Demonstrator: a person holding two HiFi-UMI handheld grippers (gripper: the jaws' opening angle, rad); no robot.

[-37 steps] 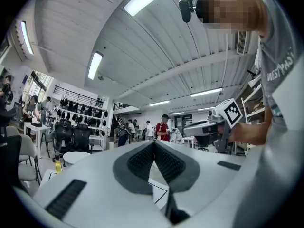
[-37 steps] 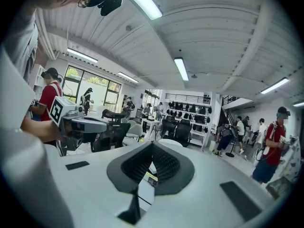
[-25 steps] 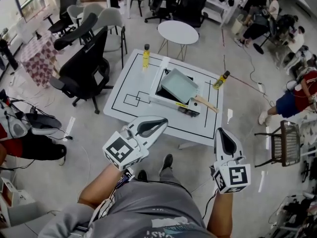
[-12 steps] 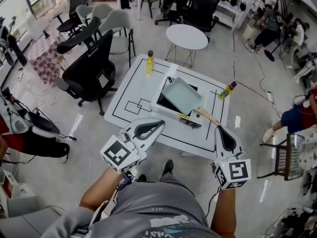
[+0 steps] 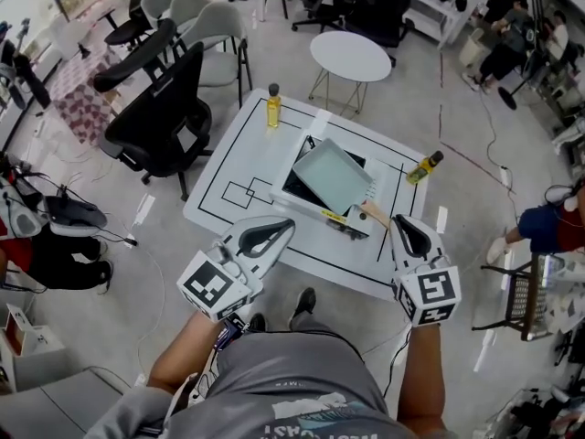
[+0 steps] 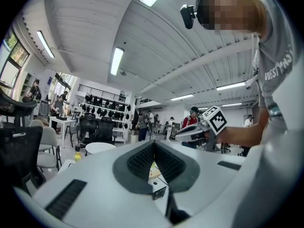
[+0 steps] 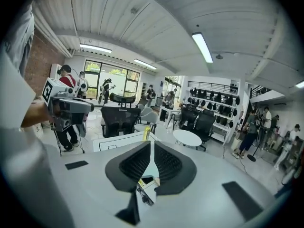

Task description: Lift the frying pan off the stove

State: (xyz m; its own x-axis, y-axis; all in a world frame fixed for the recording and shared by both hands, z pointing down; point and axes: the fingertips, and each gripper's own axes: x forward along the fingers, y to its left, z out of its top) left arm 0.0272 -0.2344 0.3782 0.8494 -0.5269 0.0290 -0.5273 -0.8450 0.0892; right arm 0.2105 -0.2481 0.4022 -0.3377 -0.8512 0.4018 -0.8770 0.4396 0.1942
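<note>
A square pale-green frying pan [image 5: 331, 174] sits on a black stove [image 5: 294, 188] on the white table [image 5: 245, 154]. Its wooden handle [image 5: 373, 213] points toward me and to the right. My right gripper [image 5: 403, 219] hovers just short of the handle's end; its jaws are opening by a thin slit with nothing between them [image 7: 152, 146]. My left gripper [image 5: 281, 225] hangs at the table's near edge, left of the stove, shut and empty [image 6: 154, 145].
A yellow bottle [image 5: 272, 105] stands at the table's far left corner, and another bottle [image 5: 425, 165] stands at its right edge. A black office chair [image 5: 160, 108] is left of the table, and a round white table [image 5: 351, 58] is behind it. A folding chair [image 5: 526, 282] stands on the right.
Both grippers have moved forward to the table's near edge. The right gripper has come up to the end of the pan handle. The pan has not moved.
</note>
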